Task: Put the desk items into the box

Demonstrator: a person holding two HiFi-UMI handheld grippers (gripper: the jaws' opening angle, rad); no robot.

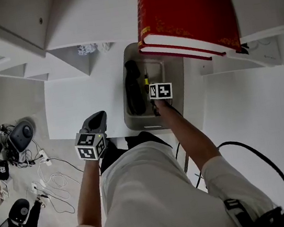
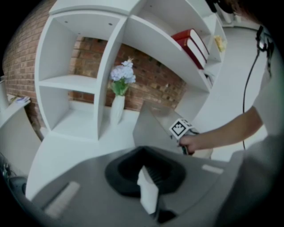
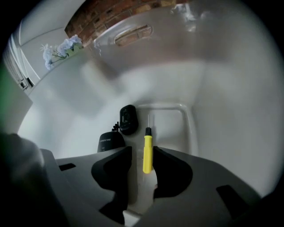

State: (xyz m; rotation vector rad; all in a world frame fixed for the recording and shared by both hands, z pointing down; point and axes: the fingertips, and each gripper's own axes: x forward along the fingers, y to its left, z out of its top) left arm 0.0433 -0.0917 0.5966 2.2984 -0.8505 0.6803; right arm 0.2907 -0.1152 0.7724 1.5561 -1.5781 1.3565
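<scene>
A grey box (image 1: 175,73) stands on the white desk under the shelf. My right gripper (image 1: 151,85) reaches down into it, jaws open. A yellow screwdriver (image 3: 147,153) lies lengthwise in the gap between the jaws, above the box floor (image 3: 171,128), with neither pad pressing on it. Further in lie a black oval device (image 3: 128,119) and a black item with a coiled cord (image 3: 110,141). My left gripper (image 1: 96,118) hovers at the desk's front edge, left of the box, its jaws (image 2: 148,177) together and holding nothing.
Red books (image 1: 184,8) lie on the shelf directly above the box. A white vase of flowers (image 2: 119,104) stands in the shelving behind the box (image 2: 153,124). White shelf dividers rise at the desk's back. Cables and devices lie on the floor (image 1: 29,169) at left.
</scene>
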